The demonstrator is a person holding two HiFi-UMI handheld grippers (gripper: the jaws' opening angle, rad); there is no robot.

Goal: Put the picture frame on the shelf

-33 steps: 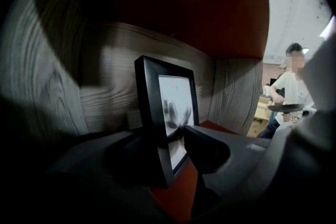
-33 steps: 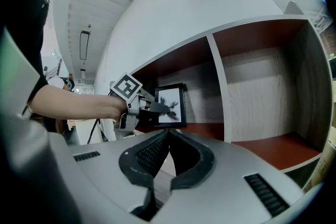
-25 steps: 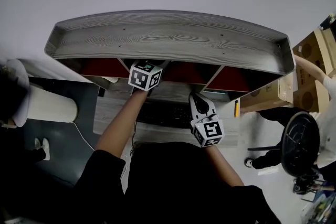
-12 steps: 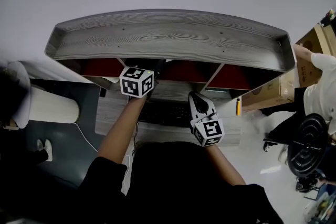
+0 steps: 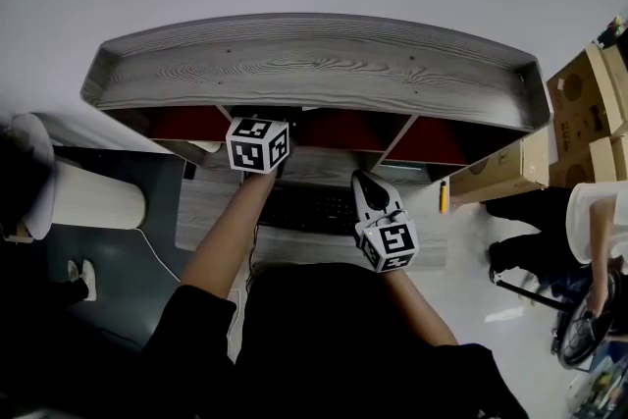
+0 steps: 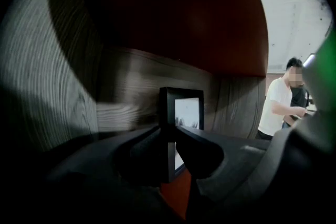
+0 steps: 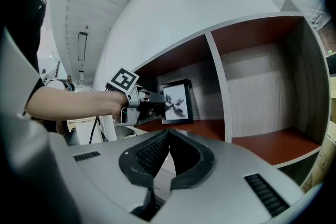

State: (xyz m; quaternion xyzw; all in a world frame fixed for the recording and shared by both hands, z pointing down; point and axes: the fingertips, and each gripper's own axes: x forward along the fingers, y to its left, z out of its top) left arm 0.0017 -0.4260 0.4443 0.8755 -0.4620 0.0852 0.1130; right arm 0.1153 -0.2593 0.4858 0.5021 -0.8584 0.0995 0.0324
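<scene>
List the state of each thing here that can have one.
picture frame: upright inside a shelf compartment, edge between the left gripper jaws.
left gripper: jaws have just been closing, now pressing the picture frame's edge.
right gripper: shut, empty, outside the shelf.

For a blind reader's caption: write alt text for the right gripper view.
The left gripper, its jaws just closed further, grips a black picture frame upright inside a shelf compartment with a red floor. In the foreground, the right gripper shows its own jaws shut together, holding nothing.
</scene>
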